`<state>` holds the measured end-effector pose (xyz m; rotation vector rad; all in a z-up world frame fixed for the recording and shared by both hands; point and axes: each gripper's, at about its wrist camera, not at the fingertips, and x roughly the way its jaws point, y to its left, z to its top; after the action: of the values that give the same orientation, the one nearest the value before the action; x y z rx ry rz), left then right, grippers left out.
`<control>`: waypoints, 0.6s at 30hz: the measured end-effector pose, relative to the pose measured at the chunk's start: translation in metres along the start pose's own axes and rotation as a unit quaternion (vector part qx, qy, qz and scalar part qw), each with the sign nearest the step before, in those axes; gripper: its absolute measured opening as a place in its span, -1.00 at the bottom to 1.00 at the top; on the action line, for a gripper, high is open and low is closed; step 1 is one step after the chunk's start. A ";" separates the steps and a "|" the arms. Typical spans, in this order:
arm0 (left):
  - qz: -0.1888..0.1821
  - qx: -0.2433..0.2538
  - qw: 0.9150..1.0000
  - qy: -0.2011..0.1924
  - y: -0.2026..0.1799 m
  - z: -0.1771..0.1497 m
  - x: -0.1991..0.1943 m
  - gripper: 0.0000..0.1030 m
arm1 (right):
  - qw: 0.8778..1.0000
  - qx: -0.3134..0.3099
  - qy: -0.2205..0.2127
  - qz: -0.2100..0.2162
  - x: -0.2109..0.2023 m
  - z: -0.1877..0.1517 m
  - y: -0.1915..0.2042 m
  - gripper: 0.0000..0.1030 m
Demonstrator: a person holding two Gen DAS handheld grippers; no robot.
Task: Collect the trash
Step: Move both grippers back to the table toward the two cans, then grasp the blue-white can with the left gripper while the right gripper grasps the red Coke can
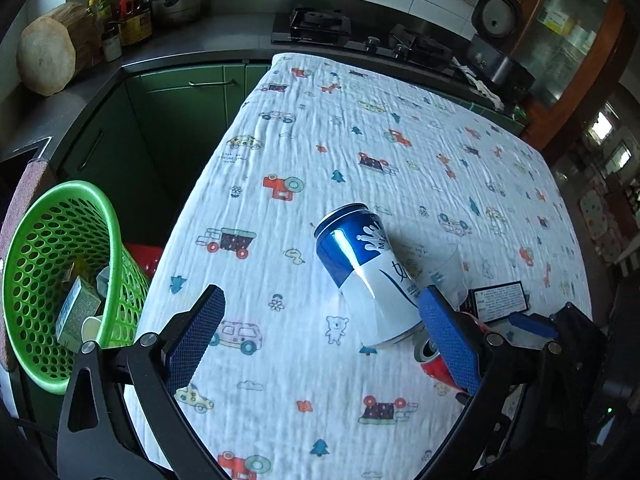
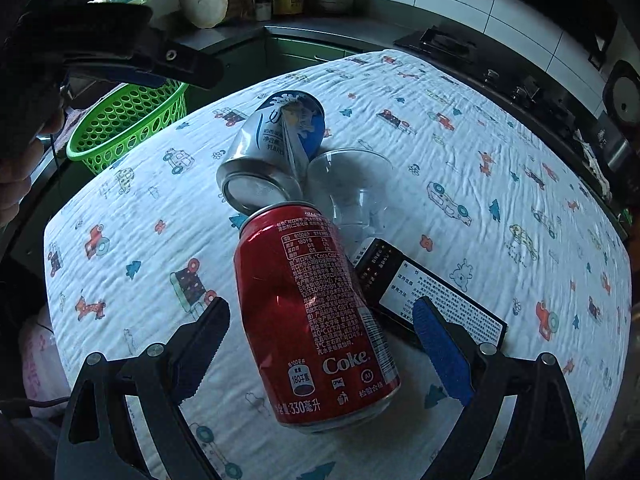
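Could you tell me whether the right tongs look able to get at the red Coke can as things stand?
Probably yes: the right tongs are open, with the red Coke can lying on its side between the fingers and nothing covering it. The black box lies close beside the right finger.
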<state>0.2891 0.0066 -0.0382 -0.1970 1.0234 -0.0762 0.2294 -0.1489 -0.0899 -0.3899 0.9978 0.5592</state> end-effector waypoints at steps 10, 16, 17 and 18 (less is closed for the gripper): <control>-0.008 -0.042 0.999 0.030 -0.010 0.014 0.035 0.87 | 1.000 -0.014 0.006 -0.001 0.006 -0.001 0.003 0.65; -0.023 -0.047 0.997 0.047 -0.021 0.021 0.052 0.80 | 1.000 -0.011 0.015 0.001 0.012 0.000 0.002 0.55; -0.024 -0.046 0.997 0.050 -0.023 0.022 0.055 0.76 | 1.000 -0.011 0.016 0.002 0.012 0.000 0.002 0.52; -0.025 -0.046 0.997 0.055 -0.024 0.023 0.059 0.72 | 1.000 -0.011 0.017 0.003 0.012 0.000 0.003 0.50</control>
<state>0.3401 -0.0232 -0.0712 -0.3051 1.1330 -0.0854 0.2331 -0.1433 -0.1007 -0.4174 1.0264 0.5715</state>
